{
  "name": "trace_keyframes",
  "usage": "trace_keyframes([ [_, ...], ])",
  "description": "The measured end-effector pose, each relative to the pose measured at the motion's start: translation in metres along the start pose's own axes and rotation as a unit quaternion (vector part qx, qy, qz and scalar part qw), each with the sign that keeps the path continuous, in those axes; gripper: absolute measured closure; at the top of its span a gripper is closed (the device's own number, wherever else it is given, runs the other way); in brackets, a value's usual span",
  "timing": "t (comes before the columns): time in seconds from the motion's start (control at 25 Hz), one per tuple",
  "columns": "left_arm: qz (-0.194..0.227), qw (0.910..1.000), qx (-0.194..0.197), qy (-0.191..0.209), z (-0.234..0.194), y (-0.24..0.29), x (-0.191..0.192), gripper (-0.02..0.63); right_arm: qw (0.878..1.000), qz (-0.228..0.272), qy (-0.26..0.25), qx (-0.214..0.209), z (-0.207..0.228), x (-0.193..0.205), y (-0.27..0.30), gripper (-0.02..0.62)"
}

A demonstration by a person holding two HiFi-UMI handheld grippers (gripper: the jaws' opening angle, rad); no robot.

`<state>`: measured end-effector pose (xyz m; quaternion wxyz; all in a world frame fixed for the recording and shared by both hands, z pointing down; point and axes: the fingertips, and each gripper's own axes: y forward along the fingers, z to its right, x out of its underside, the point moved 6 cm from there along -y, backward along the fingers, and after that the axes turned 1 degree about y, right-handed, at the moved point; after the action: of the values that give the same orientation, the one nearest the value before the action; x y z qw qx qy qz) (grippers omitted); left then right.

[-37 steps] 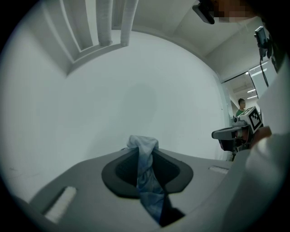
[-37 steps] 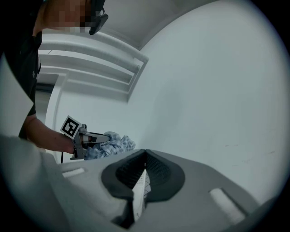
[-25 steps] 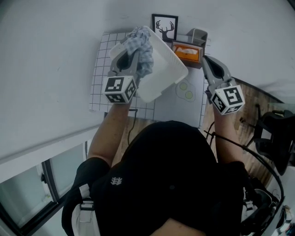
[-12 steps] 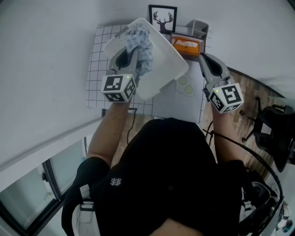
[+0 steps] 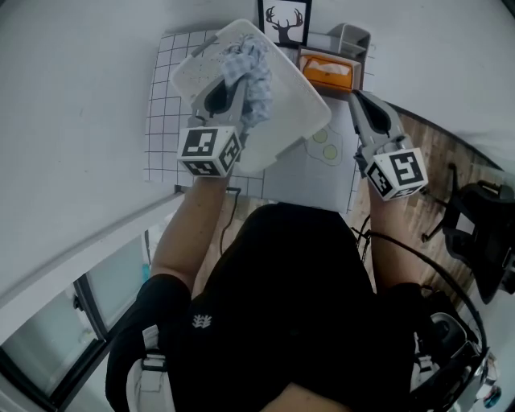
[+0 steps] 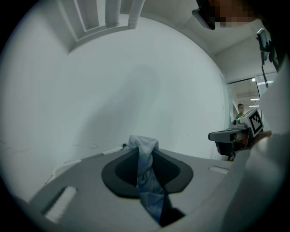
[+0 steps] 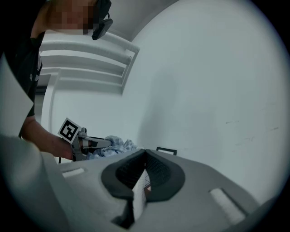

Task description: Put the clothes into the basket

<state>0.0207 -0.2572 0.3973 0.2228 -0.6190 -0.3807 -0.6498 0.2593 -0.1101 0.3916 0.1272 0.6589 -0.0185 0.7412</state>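
Note:
A blue-checked cloth hangs bunched over the white basket, with my left gripper shut on it. In the left gripper view the cloth fills the gap between the jaws and trails down. The basket sits tilted above the mat between both grippers. My right gripper is at the basket's right corner. In the right gripper view it is shut on a thin white edge that looks like the basket's rim. That view also shows the cloth and the left gripper at the left.
A black-gridded white mat lies under the basket. A deer picture, an orange box and a grey holder stand at the back by the wall. A pale mat with green circles covers the wooden table. A black chair is on the right.
Both grippers have come down with the basket and the cloth. The basket now covers more of the gridded mat and reaches up to the deer picture. Neither grip has changed.

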Motion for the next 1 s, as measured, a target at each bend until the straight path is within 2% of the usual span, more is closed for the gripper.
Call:
trace_keyframes([
  [0.6,-0.043,0.9988,-0.006,-0.022,0.004,0.019,0.033,0.534,0.999,-0.022,0.037,-0.008,0.012,0.037,0.013,0.594],
  [1.0,-0.045,0.9987,-0.008,-0.021,0.010,0.025,0.036,0.529,0.998,-0.025,0.052,0.000,0.018,0.048,0.008,0.594],
])
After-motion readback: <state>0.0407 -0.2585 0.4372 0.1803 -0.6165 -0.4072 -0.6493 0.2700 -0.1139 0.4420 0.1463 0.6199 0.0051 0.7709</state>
